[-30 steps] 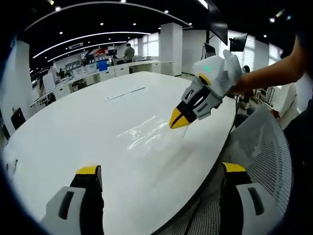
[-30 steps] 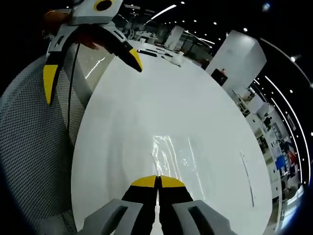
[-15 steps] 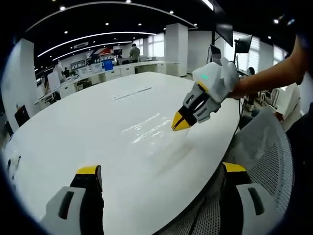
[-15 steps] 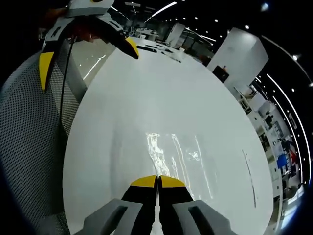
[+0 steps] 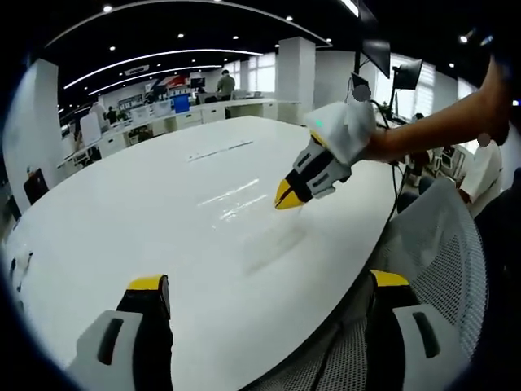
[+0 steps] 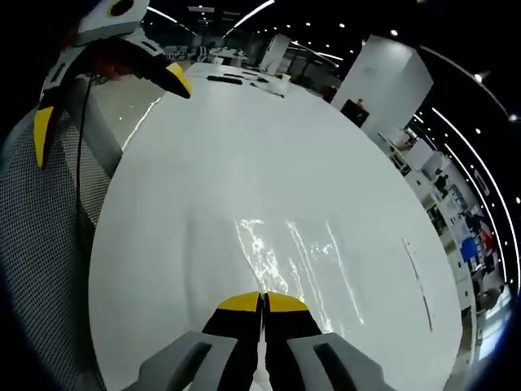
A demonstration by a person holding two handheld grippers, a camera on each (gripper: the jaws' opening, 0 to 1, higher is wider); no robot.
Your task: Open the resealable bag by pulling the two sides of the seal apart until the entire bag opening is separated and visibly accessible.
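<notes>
right tool [image 6: 262, 298] pinched on bag [image 6: 297, 252] at table [image 5: 122, 212] edge | left tool [image 5: 264, 285] agape, holding nothing

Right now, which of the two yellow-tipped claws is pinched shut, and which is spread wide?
The right claw is pinched shut, its yellow tips meeting at the clear bag on the white table. The left claw is spread wide, tips far apart.
</notes>
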